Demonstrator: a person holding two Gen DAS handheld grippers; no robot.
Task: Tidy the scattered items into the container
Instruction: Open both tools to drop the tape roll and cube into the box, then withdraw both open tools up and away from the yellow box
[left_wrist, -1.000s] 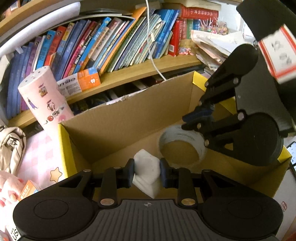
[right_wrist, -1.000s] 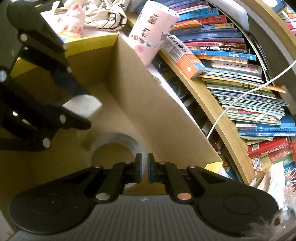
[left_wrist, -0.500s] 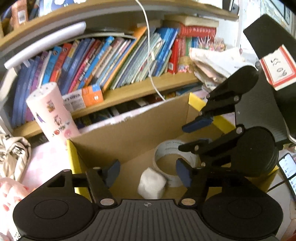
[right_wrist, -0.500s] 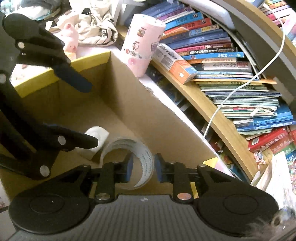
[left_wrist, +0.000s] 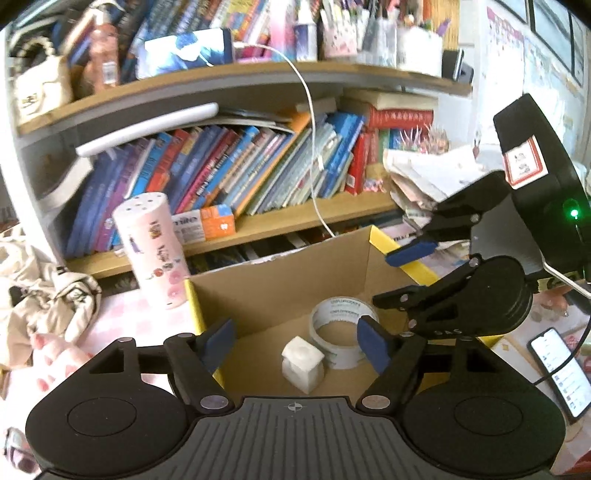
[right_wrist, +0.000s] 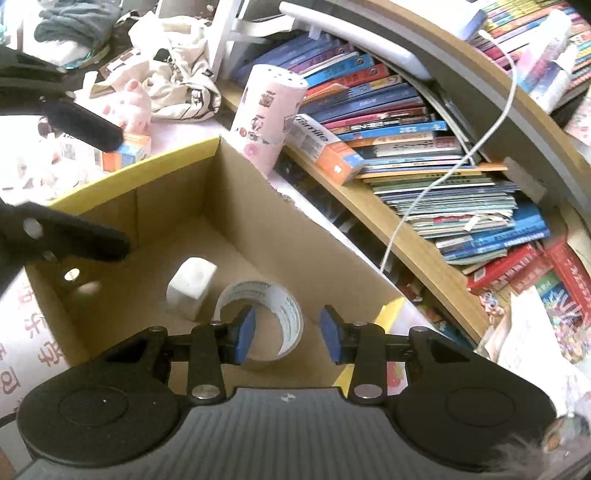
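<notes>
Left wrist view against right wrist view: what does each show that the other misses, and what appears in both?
Only the left wrist view shows the phone lying right of the box.

Only the right wrist view shows the small orange carton outside the box's far rim.

Both show the cardboard box, holding the tape roll and the white block, the pink canister behind it, and the left gripper and right gripper opening with nothing between the pads.
</notes>
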